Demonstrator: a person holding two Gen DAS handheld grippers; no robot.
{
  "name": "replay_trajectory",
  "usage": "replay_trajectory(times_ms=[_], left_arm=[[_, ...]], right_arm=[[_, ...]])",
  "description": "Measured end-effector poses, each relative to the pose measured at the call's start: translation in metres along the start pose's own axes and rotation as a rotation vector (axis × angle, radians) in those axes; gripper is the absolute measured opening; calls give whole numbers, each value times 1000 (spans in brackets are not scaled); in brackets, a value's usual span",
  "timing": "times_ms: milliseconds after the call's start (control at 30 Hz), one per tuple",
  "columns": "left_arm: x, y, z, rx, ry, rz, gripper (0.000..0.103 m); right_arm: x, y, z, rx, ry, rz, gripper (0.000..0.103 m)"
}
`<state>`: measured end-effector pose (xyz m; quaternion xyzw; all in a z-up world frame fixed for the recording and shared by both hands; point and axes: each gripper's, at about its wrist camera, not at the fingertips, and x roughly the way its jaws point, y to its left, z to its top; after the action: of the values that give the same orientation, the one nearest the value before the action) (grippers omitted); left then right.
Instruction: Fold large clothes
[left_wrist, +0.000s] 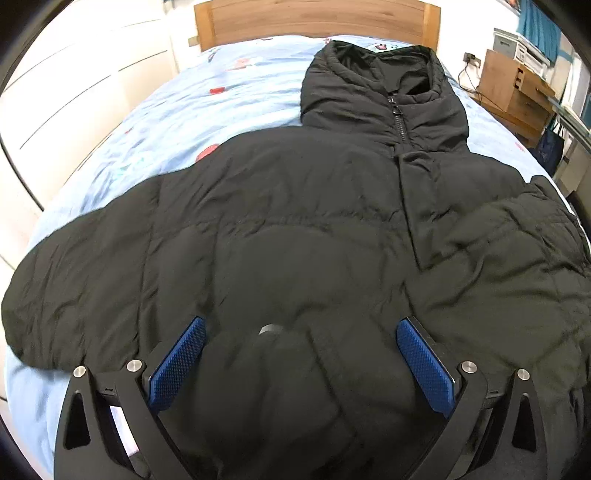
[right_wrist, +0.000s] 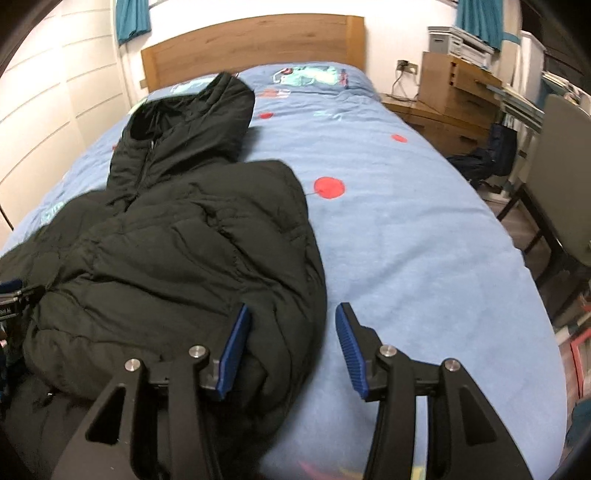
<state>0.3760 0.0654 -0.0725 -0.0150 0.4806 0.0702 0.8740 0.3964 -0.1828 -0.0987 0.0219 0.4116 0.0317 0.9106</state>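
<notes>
The left gripper (left_wrist: 301, 363), with blue textured pads (left_wrist: 424, 354), stands wide apart over the black quilted puffer jacket (left_wrist: 295, 229), gripping nothing. The right gripper (right_wrist: 291, 350) stands partly apart and empty; its left pad is at the jacket's side edge, its right pad over the light blue bedspread with red dots (right_wrist: 406, 240). Beyond both grippers, the jacket's hood (left_wrist: 384, 92) points toward the wooden headboard (right_wrist: 251, 44).

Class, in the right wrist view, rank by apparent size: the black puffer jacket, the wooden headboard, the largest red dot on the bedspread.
1. black puffer jacket
2. wooden headboard, though it is farther away
3. largest red dot
</notes>
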Motion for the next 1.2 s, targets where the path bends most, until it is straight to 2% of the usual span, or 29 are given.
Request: replay_trajectory(times_ms=[133,233,333,433,500,600,733,800,933,1033,1200], left_arm=[[-12,0,-15,-5,1,6,102],[-15,-1,-25,18,33,24,102],[-37,11,-40,14,28,28,102],[-66,31,-50,1,-15,31,102],[-89,58,-58,-58,-35,-2,102],[-113,94,-66,-109,-55,-6,102],[-140,163,-85,-198,-72,-1,102],[-146,210,-96,-273,-76,17,102],[-140,279,-114,-384,-72,-2,102],[-118,330,-123,-490,-61,-24,102],[-82,380,-125,-634,-57,-66,102]], right_arm=[[-17,31,-1,-22,-36,58,47],[-10,56,-10,-21,10,97,47],[-2,59,-28,-6,87,50,47],[-22,56,-38,16,100,42,47],[-46,55,-41,21,91,31,47],[-80,57,-42,27,43,37,47],[-124,70,-42,22,-25,46,47],[-138,79,-43,22,-46,53,47],[-157,97,-51,41,-65,70,47],[-165,111,-57,44,-61,68,47],[-175,122,-59,37,-53,26,47]])
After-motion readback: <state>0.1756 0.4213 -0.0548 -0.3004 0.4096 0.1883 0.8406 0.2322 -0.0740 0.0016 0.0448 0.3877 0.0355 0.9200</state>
